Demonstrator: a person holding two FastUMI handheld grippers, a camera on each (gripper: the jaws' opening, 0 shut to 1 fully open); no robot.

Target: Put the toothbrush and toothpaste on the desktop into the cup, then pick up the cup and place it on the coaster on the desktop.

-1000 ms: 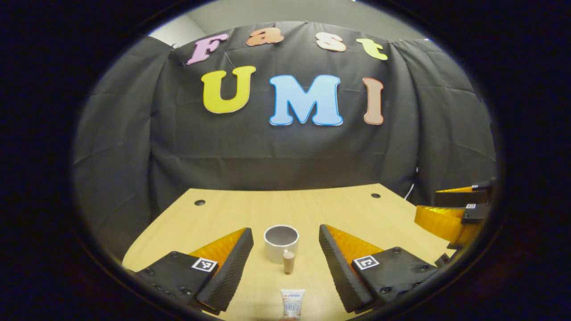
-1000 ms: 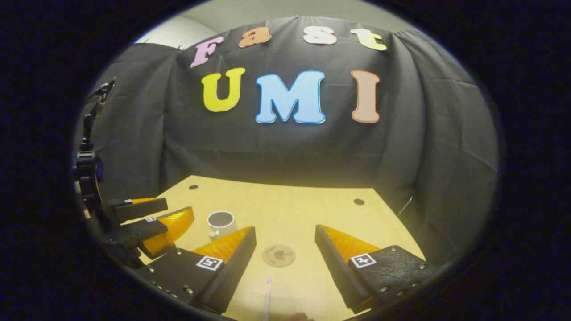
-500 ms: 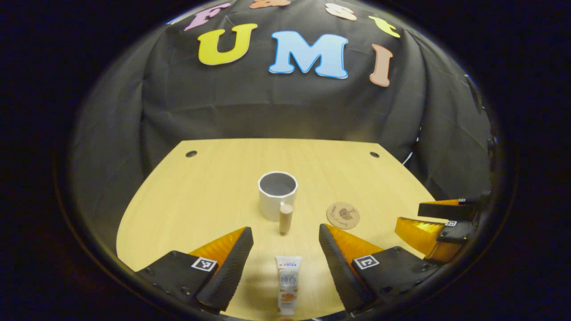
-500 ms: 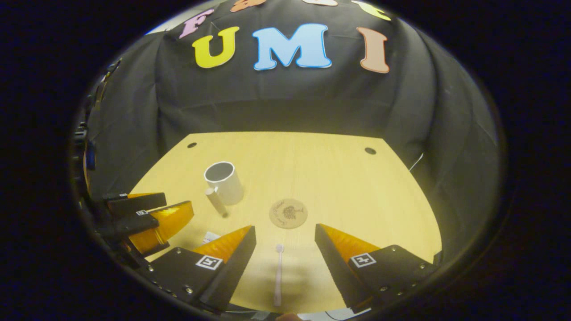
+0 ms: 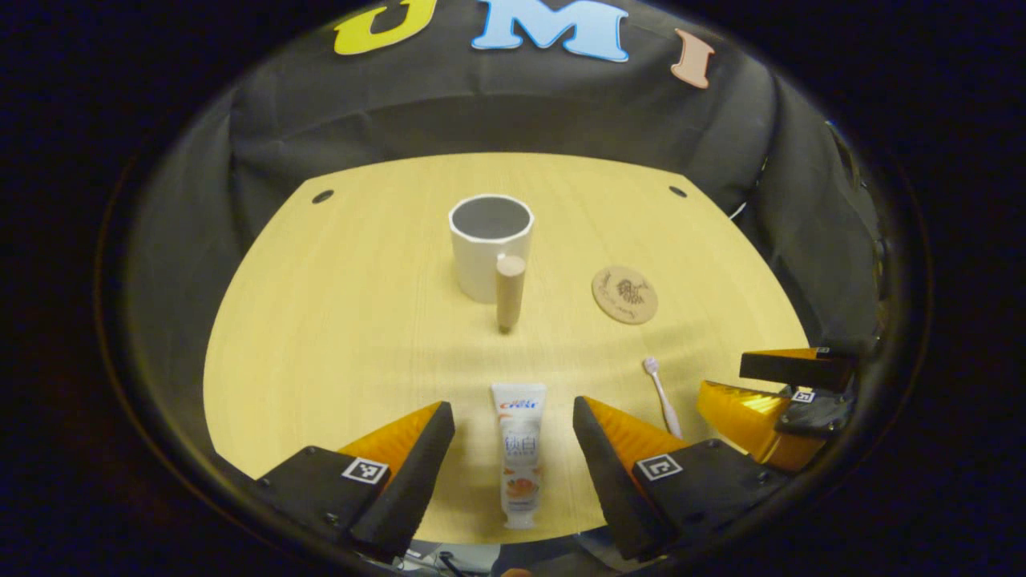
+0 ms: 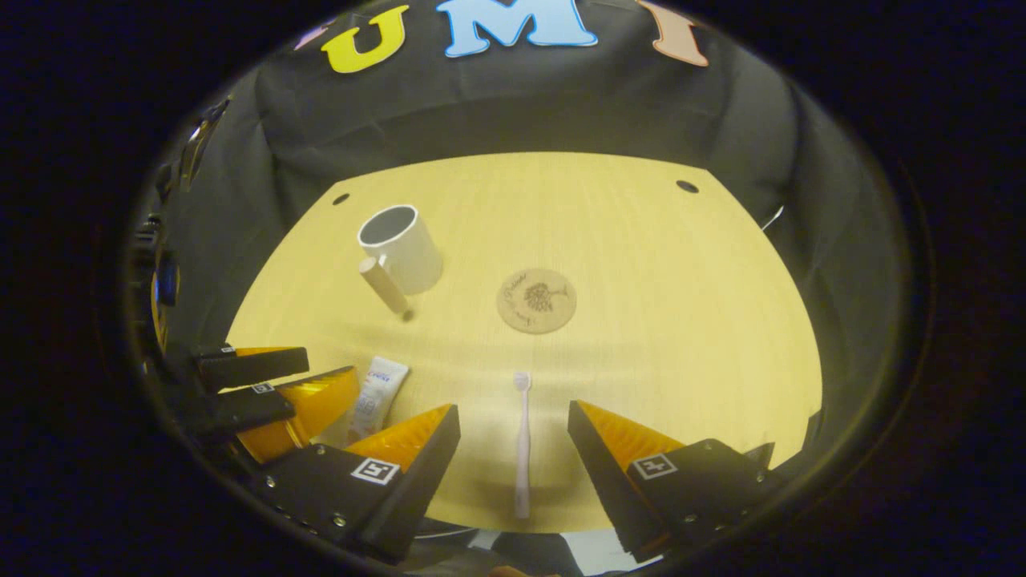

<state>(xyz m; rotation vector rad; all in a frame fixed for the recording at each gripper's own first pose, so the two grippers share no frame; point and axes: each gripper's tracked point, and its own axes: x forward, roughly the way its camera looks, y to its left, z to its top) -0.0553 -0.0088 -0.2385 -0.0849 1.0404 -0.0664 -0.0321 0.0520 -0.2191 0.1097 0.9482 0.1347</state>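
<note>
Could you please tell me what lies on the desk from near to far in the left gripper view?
Toothpaste → toothbrush → coaster → cup.

On the table (image 5: 337,320) lie one cup (image 5: 490,248), one toothpaste tube (image 5: 518,453), one toothbrush (image 6: 523,437) and one round coaster (image 5: 624,294), and two cable holes.

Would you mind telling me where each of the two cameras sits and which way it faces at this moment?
Left gripper view: rides the left gripper, looking down along its open fingers at the toothpaste; the right gripper shows at right.
Right gripper view: rides the right gripper, open fingers either side of the toothbrush; the left gripper shows at left.
Shared: cup, coaster, desktop.
</note>
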